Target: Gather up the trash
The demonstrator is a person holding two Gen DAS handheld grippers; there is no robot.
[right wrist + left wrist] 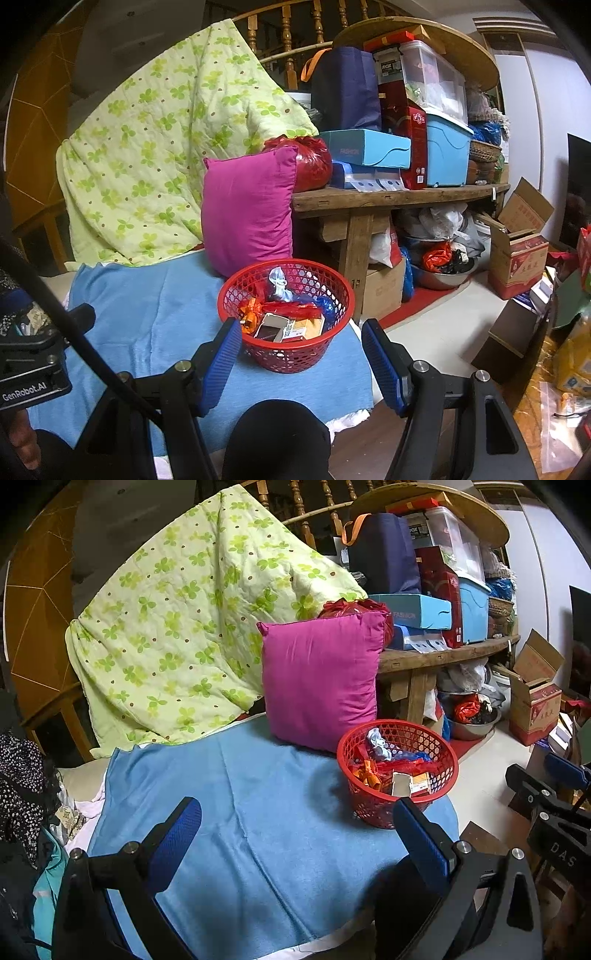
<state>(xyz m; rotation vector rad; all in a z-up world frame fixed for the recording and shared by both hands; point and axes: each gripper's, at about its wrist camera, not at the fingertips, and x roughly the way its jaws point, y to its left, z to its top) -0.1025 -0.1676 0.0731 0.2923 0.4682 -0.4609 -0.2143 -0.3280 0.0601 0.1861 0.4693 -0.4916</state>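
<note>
A red plastic basket (373,805) stands on a blue cloth (258,812) and holds trash: orange wrappers, red and blue plastic, crumpled paper and small boxes (288,326). It also shows in the right wrist view (295,354). My left gripper (299,823) is open and empty, low over the cloth, with the basket just beyond its right finger. My right gripper (301,341) is open and empty, its fingers either side of the basket's near rim. The right gripper also shows at the right edge of the left wrist view (554,786).
A magenta cushion (321,679) leans behind the basket, beside a green floral quilt (177,627). A wooden bench (388,199) stacked with boxes and bins stands to the right, with bowls and bags under it. Cardboard boxes (521,251) sit on the floor. Clothes lie at left (22,782).
</note>
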